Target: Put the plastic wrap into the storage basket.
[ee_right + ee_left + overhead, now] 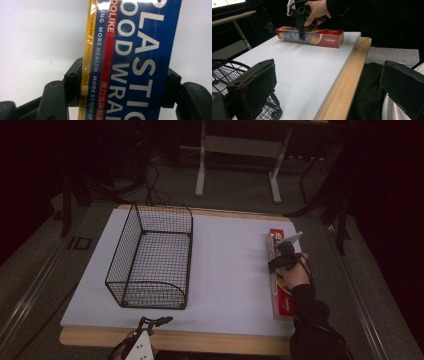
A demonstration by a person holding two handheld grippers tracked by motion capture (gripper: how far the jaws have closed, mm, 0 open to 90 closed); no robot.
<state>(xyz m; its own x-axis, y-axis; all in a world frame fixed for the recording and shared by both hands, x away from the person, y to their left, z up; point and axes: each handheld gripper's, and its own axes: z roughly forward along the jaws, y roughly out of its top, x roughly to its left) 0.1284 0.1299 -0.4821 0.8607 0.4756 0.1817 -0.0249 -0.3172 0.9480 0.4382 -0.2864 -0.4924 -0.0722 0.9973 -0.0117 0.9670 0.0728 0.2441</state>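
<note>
The long red and blue cardboard box of plastic wrap (pixel 280 285) lay flat along the right edge of the white-topped counter (pixel 225 270), its length running from the near right corner toward the far edge. The right gripper (pixel 279 262) stood over the box about midway along it, pointed down, with one jaw on each long side; in the right gripper view the box (pixel 135 62) sat between the jaws and both appeared to touch its sides, so the gripper was judged closed on the box, though the firmness of the hold could not be told. The box rested on the counter. The chief risk was judged to be rotation: a long box held at one narrow band could pivot in the jaws on lifting, dip at one end and slip free. The glossy printed surface could add to slippage. The box lay close to the right edge, so a sideways nudge could push it off the counter. The black wire mesh basket (pixel 150 257) stood empty toward the left edge, well apart from the box. The left gripper (pixel 152 322) hovered at the near edge with jaws spread wide, holding nothing.
</note>
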